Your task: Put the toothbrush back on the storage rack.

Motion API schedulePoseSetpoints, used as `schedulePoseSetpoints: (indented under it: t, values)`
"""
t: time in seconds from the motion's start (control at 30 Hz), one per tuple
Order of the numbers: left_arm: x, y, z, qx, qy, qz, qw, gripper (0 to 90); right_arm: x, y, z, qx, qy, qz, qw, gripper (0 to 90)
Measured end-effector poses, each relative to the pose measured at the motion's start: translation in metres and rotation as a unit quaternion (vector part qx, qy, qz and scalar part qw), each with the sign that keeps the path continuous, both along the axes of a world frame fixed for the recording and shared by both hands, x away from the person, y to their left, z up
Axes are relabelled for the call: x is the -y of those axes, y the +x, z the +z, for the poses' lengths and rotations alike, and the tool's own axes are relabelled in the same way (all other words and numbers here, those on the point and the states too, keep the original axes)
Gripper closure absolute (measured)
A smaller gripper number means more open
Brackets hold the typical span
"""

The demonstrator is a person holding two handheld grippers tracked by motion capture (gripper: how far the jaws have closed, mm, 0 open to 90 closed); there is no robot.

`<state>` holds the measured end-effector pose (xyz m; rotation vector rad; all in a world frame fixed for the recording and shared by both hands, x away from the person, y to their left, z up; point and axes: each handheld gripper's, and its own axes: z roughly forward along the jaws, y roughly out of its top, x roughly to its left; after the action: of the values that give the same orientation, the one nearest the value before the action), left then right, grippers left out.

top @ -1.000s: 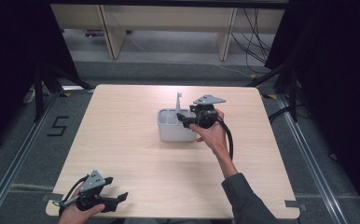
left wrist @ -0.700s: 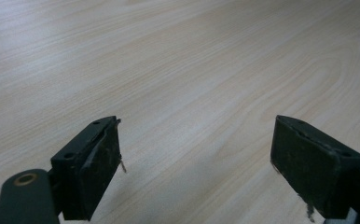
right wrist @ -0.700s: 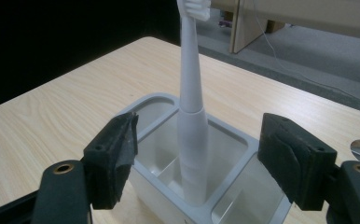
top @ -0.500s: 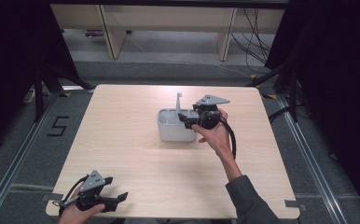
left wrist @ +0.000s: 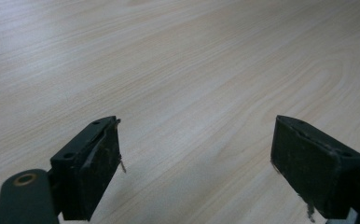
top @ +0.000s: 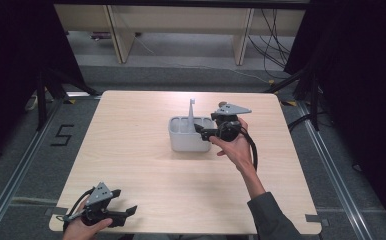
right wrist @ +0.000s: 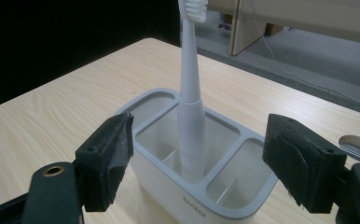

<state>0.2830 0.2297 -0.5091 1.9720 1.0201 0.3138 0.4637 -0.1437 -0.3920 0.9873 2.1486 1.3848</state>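
Toothbrush [right wrist: 190, 88]: upright in the middle compartment of the white holder [top: 190, 138], mid-bench [top: 131, 150].
Right tongs [top: 201, 131]: spread, empty, beside the holder.
Left tongs [top: 126, 214]: spread, empty, over the bench's near-left corner.

Overhead looks down; tongs cameras close — table [top: 141, 150] shared.

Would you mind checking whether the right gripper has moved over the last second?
No; the right gripper stays at the same spot beside the white holder.
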Motion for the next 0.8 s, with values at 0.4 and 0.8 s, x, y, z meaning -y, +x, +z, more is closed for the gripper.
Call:
schedulePoseSetpoints:
  t: [0.4,0.8]
  values:
    - [0.000,0.001,0.000,0.001,0.001,-0.002,1.0000,14.9,0.008,-0.010,0.002,0.004,0.000,0.001,1.0000,25.9]
    - [0.001,0.000,0.000,0.000,-0.001,-0.001,1.0000,14.8,0.008,-0.021,0.005,0.005,-0.005,0.008,0.9999,25.8]
